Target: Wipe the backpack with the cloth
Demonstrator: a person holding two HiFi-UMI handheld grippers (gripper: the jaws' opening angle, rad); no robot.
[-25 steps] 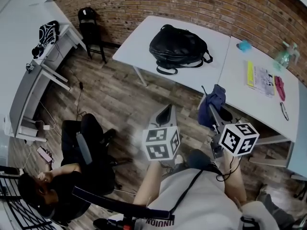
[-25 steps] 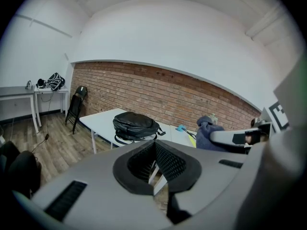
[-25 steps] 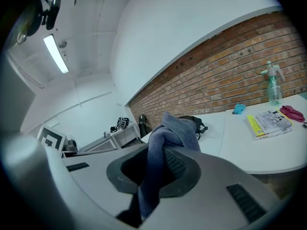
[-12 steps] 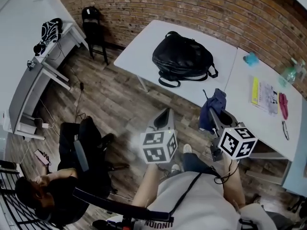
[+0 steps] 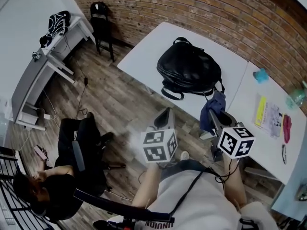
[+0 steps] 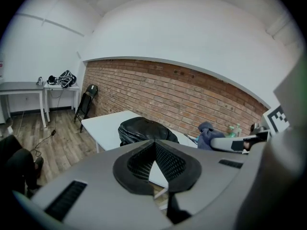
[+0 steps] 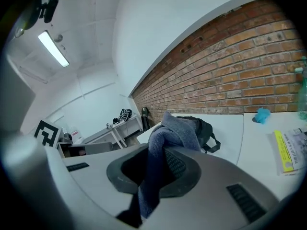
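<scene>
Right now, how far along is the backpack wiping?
Done: the cloth is clamped in the right gripper. In hand: it hangs near the white table edge; the left gripper is shut, empty. Left: all wiping, since the cloth is not yet on the backpack.

One black fabric backpack (image 5: 189, 71) lay on one of two white rectangular tables (image 5: 144, 56) set end to end. Right of the backpack there were one blue knitted cloth (image 5: 216, 102), one teal lump (image 5: 260, 74), one yellow-edged booklet (image 5: 266, 116) and one pink item (image 5: 287, 127). Left of the backpack there were one black folding chair (image 5: 101, 23), one white desk (image 5: 29, 85) and one seated person (image 5: 57, 186). There were two grey grippers, the left gripper (image 5: 165, 114) and the right gripper (image 5: 217, 119), each with one marker cube.
</scene>
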